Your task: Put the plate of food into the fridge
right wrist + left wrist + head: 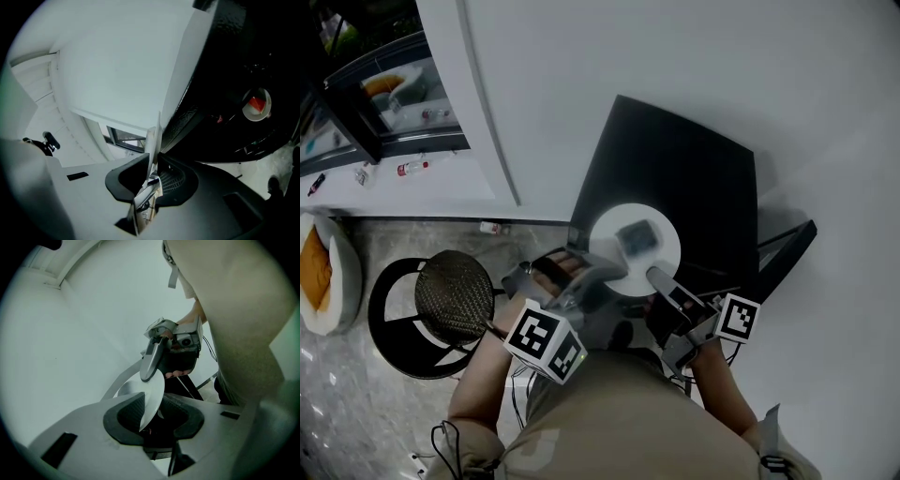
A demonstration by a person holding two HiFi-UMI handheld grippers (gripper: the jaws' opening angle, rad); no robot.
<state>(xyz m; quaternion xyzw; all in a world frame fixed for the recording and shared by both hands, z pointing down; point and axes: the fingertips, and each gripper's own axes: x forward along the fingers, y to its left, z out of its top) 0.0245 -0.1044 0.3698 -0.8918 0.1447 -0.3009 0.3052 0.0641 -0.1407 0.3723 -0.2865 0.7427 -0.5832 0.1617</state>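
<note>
A person's left gripper [586,270], carrying a marker cube, was clamped on the left rim of a round white plate [609,234], its two dark padded jaws closed down to the thickness of the rim. In the left gripper view, that gripper [152,413] met the plate [152,394] edge-on, a thin pale blade rising between the pads.

The plate was held level and face up, against the near lower edge of a tall, glossy black appliance [675,169] as the head view showed it. Being round, it had no long axis. On its middle lay a single squarish grey-blue piece of food [637,236], set slantwise to the appliance's edges; what kind of food could not be told.

The right gripper [659,278] pinched the plate's near right rim, on the side towards the appliance's dark projecting panel. In the right gripper view, that gripper [152,176] likewise had its jaws closed on the plate [152,140], seen as a thin upright sliver with the appliance's black face just beyond. Well to the left of the appliance stood a round black stool with a woven seat [453,292].
</note>
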